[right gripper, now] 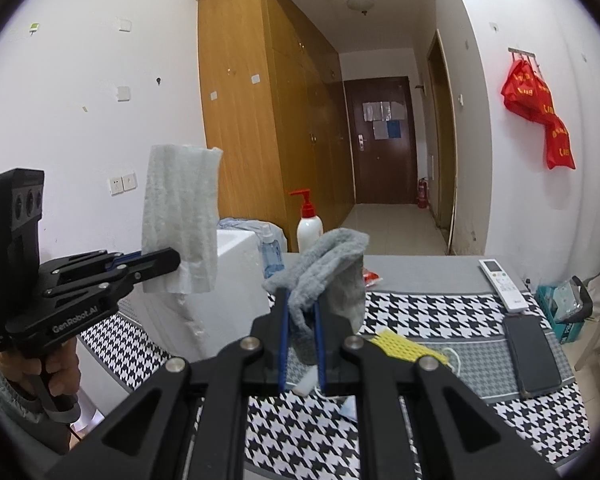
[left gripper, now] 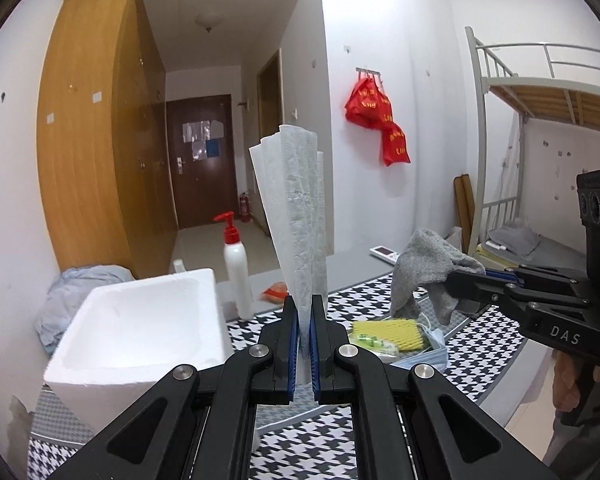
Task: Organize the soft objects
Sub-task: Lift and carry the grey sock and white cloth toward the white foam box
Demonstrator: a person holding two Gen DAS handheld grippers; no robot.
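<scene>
Left claw [left gripper: 305, 320] is clamped on a folded white embossed paper towel [left gripper: 296, 208], held upright above the houndstooth-covered bench [left gripper: 380, 432]. Right claw [right gripper: 302, 344] grips a fuzzy grey cloth [right gripper: 332, 268], draped limply, beside a white foam box [left gripper: 140, 328].

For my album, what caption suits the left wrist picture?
Left gripper holds a white tissue upright beside a foam box.

Black linkage grippers, silver pivot screws, blue pads on fingers [left gripper: 293, 354]; "DAS", "GenRobot.AI" markings.
</scene>
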